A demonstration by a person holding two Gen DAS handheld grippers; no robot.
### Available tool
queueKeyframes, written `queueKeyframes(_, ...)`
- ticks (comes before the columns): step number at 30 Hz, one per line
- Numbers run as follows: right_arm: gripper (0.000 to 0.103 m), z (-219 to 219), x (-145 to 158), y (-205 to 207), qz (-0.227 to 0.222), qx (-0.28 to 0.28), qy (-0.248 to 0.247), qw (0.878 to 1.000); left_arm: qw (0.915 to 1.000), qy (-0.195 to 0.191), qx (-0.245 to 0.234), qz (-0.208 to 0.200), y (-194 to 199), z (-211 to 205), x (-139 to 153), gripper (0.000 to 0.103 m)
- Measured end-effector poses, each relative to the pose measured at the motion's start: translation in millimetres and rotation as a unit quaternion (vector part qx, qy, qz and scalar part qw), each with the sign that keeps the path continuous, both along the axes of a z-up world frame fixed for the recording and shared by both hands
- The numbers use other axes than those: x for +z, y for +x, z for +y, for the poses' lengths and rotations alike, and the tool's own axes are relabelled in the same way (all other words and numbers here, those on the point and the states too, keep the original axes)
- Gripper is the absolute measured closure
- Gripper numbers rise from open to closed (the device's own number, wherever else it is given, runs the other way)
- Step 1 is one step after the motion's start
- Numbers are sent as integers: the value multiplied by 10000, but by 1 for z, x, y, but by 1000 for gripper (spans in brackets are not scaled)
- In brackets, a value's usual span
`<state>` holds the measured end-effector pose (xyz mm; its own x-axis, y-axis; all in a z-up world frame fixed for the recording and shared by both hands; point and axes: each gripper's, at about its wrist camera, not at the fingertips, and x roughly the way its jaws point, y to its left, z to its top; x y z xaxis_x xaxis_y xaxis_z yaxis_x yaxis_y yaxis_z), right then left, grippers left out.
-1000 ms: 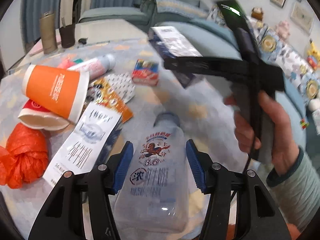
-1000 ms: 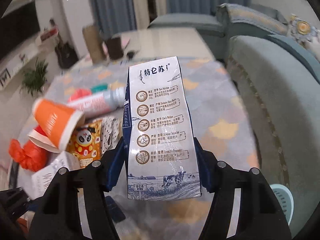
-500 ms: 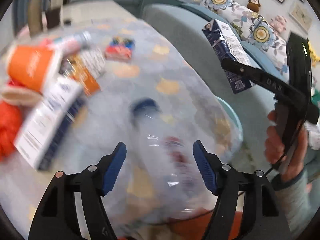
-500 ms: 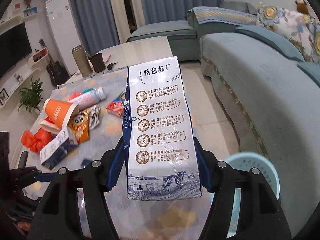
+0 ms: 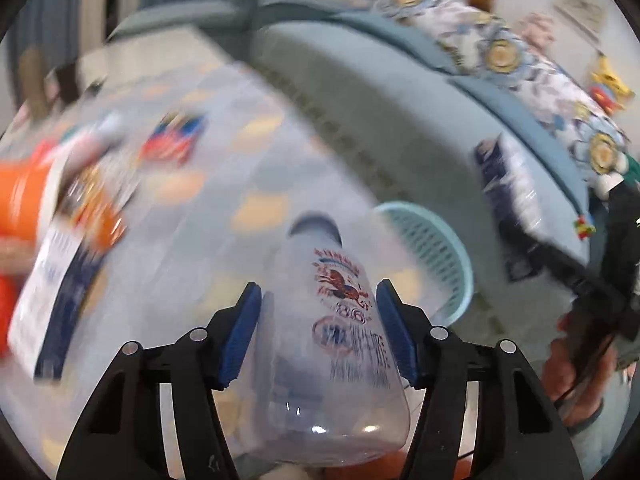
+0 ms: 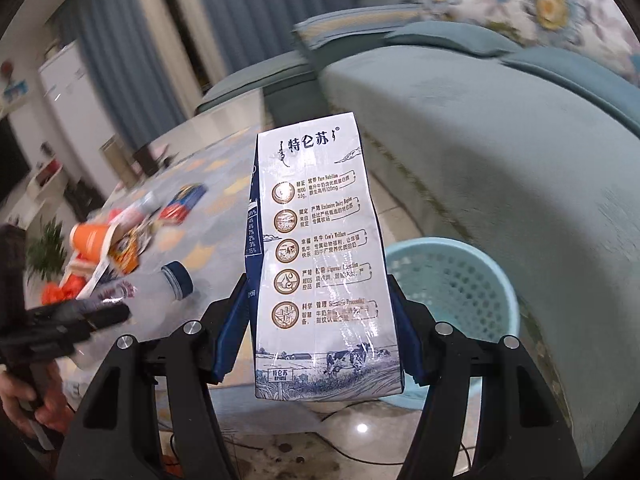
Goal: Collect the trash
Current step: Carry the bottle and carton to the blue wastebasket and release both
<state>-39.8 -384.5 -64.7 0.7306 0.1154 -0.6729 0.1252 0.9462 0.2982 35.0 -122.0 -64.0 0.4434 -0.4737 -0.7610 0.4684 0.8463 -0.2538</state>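
Swung toward the basket, right fingers pinch the carton upright, long axis vertical.

sofa | floral cushions | curtains | potted plant

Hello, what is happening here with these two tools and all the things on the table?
A person is clearing trash with a handheld gripper in each hand. The right gripper is clamped on a milk carton, beside a light blue basket on the floor by the sofa. The left gripper has a clear plastic bottle between its closing jaws. An orange cup, wrappers and another carton are on the table.
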Motion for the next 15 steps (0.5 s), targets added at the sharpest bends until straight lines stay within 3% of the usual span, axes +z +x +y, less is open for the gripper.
queueKeyframes(4, 43, -32, -15, -6, 192, -491, 101, 9986, 9981, -200, -569, -114, 7, -61, 11, 46)
queueKeyframes(7, 43, -54, -45, -7, 605, -835, 312, 9942, 9950, -320, -940, -59, 11, -103, 3, 46)
queueKeyframes(11, 42, -75, -98, -7, 1368, -1218, 628, 9811, 9897, -292, -1314, 478, 26, -146, -37, 46)
queueKeyframes(15, 42, -79, -132, 0, 1822, -1298, 786, 9715, 9841, -208, -1474, 964, 36, -166, -69, 45)
